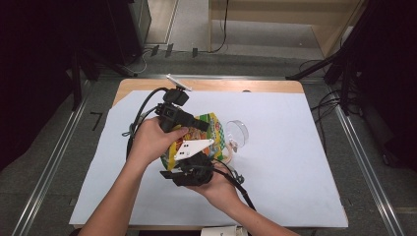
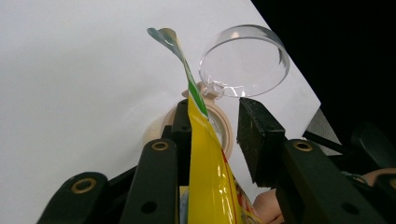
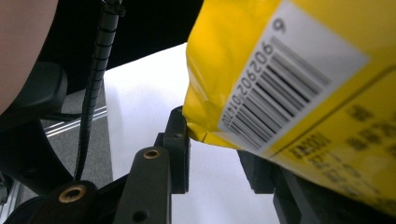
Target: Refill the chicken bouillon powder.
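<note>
A yellow snack bag [image 1: 214,129] is held up over the table between both grippers. My left gripper [image 1: 204,125] reaches in from the left at the bag's top. In the left gripper view the bag [image 2: 210,177] lies against one jaw of that gripper [image 2: 215,126], and a gap shows before the other pad [image 2: 259,135]. My right gripper [image 1: 196,156] comes up from below. In the right gripper view the barcoded bottom of the bag [image 3: 303,84] fills the space between its jaws [image 3: 217,158]. One pad touches the bag's corner and the bag hides the other pad.
A clear glass jar [image 1: 237,132] with a tan ring [image 2: 223,122] lies on the white sheet [image 1: 295,162] just right of the bag. The sheet covers a wooden table [image 1: 221,84]. Cables trail from both grippers. Metal rails and dark stands flank the table.
</note>
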Demonstrator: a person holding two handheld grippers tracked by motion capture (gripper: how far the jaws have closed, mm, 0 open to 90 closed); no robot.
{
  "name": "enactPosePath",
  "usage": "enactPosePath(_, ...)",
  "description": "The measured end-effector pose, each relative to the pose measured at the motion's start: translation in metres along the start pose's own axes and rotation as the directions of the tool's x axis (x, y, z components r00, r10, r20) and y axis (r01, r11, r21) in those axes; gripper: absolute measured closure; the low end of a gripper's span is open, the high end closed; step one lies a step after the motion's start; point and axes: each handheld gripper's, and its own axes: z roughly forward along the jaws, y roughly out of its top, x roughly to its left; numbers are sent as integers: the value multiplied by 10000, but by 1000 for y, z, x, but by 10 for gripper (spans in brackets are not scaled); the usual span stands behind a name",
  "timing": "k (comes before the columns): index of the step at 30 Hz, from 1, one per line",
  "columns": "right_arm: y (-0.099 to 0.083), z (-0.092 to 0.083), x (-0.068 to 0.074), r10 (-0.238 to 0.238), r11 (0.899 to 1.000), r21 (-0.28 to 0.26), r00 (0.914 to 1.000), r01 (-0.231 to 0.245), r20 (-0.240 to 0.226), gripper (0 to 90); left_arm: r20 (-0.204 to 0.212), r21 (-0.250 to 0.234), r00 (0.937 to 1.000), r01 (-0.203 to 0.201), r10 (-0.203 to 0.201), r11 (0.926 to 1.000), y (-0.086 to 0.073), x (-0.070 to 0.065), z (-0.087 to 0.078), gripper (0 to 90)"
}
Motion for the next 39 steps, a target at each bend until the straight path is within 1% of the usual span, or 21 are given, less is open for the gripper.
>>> enactPosePath(2, 1, -1, 1, -56, 10000, -55, 10000, 56, -43, 679, -24, -45, 10000, 77, -77, 10000, 0, -1, -1, 693)
enactPosePath(3, 1, -1, 2, -63, 10000, -67, 10000, 63, -52, 679, -3, -21, 10000, 51, -51, 10000, 0, -1, -2, 693)
enactPosePath(9, 2, -1, 4, -4, 9999, -125, 9999, 2, -123, 679, 113, 122, 9997, 214, -216, 9997, 0, 1, -2, 692)
enactPosePath(11, 2, -1, 4, 56, 9999, -133, 9998, -58, -171, 680, 103, 205, 9998, 159, -161, 9997, 0, 1, -2, 692)
enactPosePath(14, 0, 0, 4, 131, 9997, -189, 9996, -135, -232, 682, 35, 198, 9998, 195, -195, 9996, 0, 0, 0, 692)
enactPosePath(17, -1, 0, 5, 132, 9996, -254, 9998, -136, -169, 682, 26, 216, 10000, 93, -94, 9997, 0, -2, 0, 692)
enactPosePath(27, -2, -1, 6, 155, 9993, -335, 9998, -161, -160, 682, -133, 178, 9999, 69, -67, 9998, -1, -6, 0, 692)
enactPosePath(30, -1, -2, 7, 194, 9994, -285, 9996, -200, -219, 684, -85, 195, 9999, 95, -93, 9998, -1, -6, -1, 692)
enactPosePath(34, 2, -4, 7, 131, 9996, -235, 9996, -136, -231, 685, 45, 126, 9996, 296, -296, 9995, 0, -4, -3, 692)
enactPosePath(39, 4, -4, 7, 116, 9997, -208, 9998, -120, -186, 685, 76, 133, 9996, 275, -276, 9995, 0, -3, -4, 690)
